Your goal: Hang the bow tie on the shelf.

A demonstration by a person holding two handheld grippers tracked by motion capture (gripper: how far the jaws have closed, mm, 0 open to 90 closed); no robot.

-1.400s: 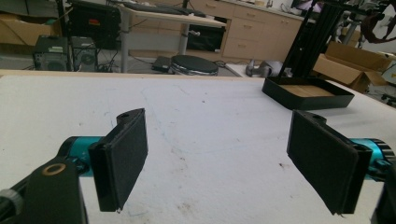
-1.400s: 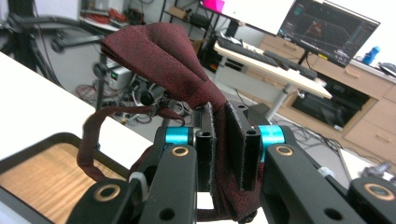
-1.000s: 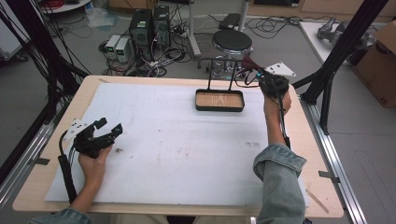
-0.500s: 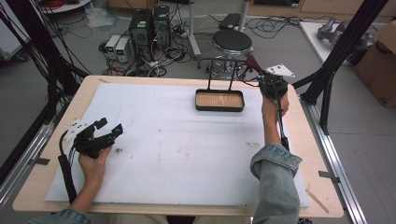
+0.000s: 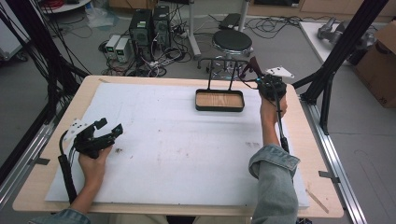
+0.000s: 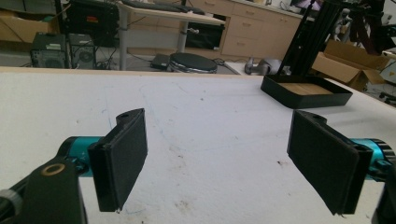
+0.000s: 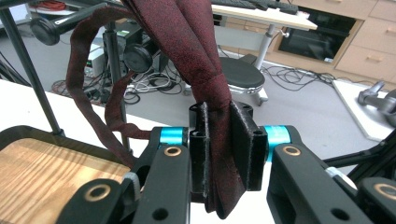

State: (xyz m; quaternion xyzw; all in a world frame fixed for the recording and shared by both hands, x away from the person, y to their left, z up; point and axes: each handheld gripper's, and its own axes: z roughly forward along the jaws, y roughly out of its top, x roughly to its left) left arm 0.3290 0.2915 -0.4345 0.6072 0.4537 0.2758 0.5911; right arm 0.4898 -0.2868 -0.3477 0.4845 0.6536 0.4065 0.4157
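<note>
Tie [image 7: 196, 51]: dark red cloth strip, draped over the bar of the rack [image 5: 223, 60] that stands in the tray [image 5: 219, 108] at the far right of the table; one end hangs down between the jaws in the right gripper view
Right gripper [image 7: 224, 154]: held at the rack, just beside the tray's right end; its pads are pressed on the bunched tie, though the jaws have just been easing apart a little with the cloth between them
Left gripper [image 6: 224, 158]: rested on the white mat [image 5: 187, 154] at the near left, well apart from the tray; its pads [image 6: 122, 156] stand wide apart with nothing between them
Step in hand: judged to be the settling of the tie on the rack, with the grip about to be let go
How it is done well: the jaws are best opened fully before the hand is drawn back, so that the cloth is not dragged off the bar
Balance: the two hanging ends are better left even, or the tie may slide off
Risk: a fold caught on a pad could pull the tie down
Left hand: best kept still where it lies
</note>
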